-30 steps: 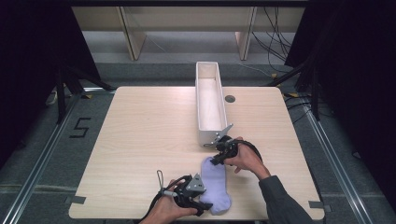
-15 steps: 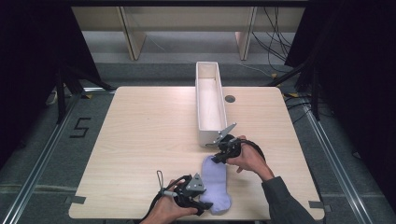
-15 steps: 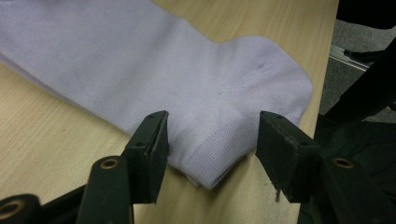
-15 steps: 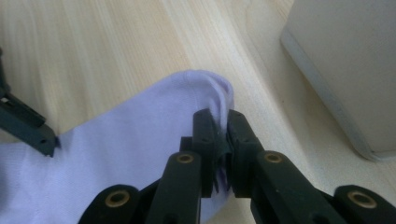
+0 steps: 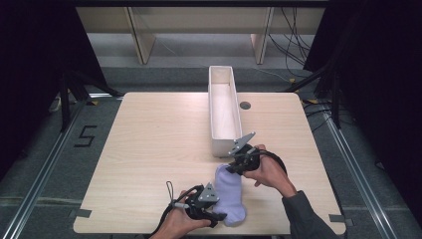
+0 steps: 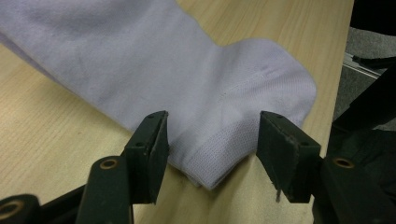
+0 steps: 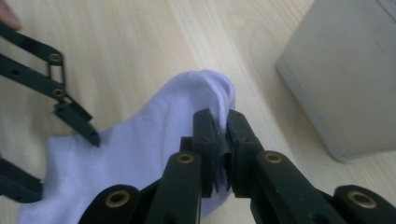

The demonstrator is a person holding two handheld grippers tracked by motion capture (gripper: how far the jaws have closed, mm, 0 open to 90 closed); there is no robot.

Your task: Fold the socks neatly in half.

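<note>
A pale lilac sock (image 5: 230,194) lies flat near the table's front edge. My right gripper (image 5: 234,167) is shut on the sock's far end, beside the box's near end. In the right gripper view the jaws (image 7: 222,116) pinch a fold of the sock (image 7: 140,135) and hold it raised off the wood. My left gripper (image 5: 216,215) rests at the sock's near end. In the left gripper view its jaws (image 6: 210,126) stand open, with the sock's rounded end (image 6: 163,60) lying between them and the right-hand pad clear of the cloth.
A long, narrow pale wooden box (image 5: 222,148) runs from mid-table toward the far edge, just beyond my right gripper. A small dark disc (image 5: 245,105) is set in the tabletop right of the box. The table's front edge is close behind my left gripper.
My right gripper has risen slightly toward the box, drawing the sock's far end up with it. The left gripper has stayed still.
</note>
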